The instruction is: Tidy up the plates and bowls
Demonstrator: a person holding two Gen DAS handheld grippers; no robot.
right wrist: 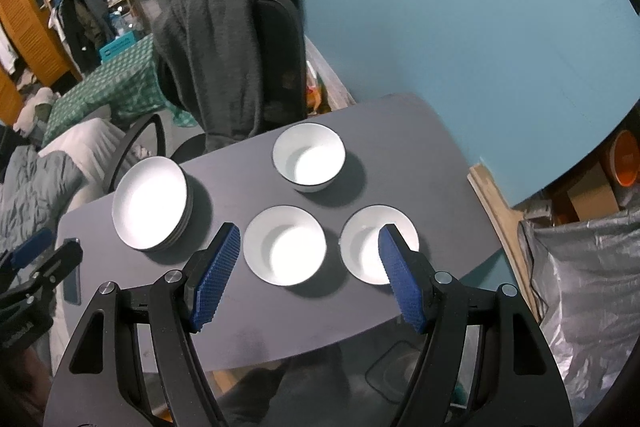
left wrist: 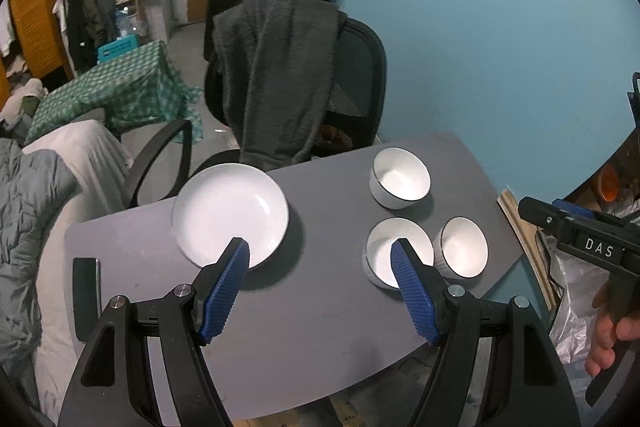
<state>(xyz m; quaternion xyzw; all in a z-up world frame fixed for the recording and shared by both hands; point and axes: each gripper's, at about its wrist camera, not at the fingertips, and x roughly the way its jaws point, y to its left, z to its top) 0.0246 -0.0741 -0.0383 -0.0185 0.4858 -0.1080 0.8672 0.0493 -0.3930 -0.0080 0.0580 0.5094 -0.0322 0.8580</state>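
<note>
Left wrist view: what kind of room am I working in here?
Most likely a lived-in bedroom or studio flat, not a kitchen. A desk chair draped with a dark garment stands behind the grey table, coats hang on a rack, and bedding lies at the left.

The left gripper (left wrist: pixel 320 251) angles steeply downward, its blue ribbed jaws spread wide with nothing between them. The right gripper (right wrist: pixel 310 237) tilts down the same way, jaws likewise apart and empty. In the left wrist view, the right gripper's black body juts in at the right edge, gripped from below by the person's right hand (left wrist: pixel 608 331), fingers curled around its handle.
</note>
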